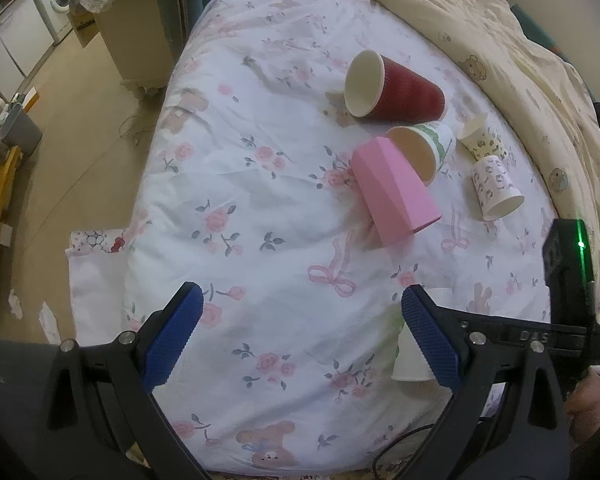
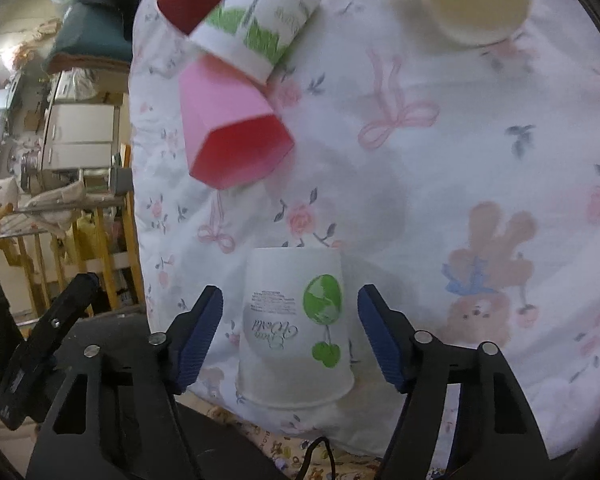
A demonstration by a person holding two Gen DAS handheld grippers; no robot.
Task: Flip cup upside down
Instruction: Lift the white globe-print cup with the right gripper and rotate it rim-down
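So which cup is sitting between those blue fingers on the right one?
On the floral bedsheet, look at the near edge, between the right gripper and its open blue fingers. The white paper cup there has a green balloon print and, unlike the toppled cups beyond, stands upside down.

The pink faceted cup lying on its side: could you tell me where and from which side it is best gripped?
Grip the pink faceted cup across its mid-body on two opposite flat facets, coming from above; it lies on the bedsheet with a paper cup against its base end.
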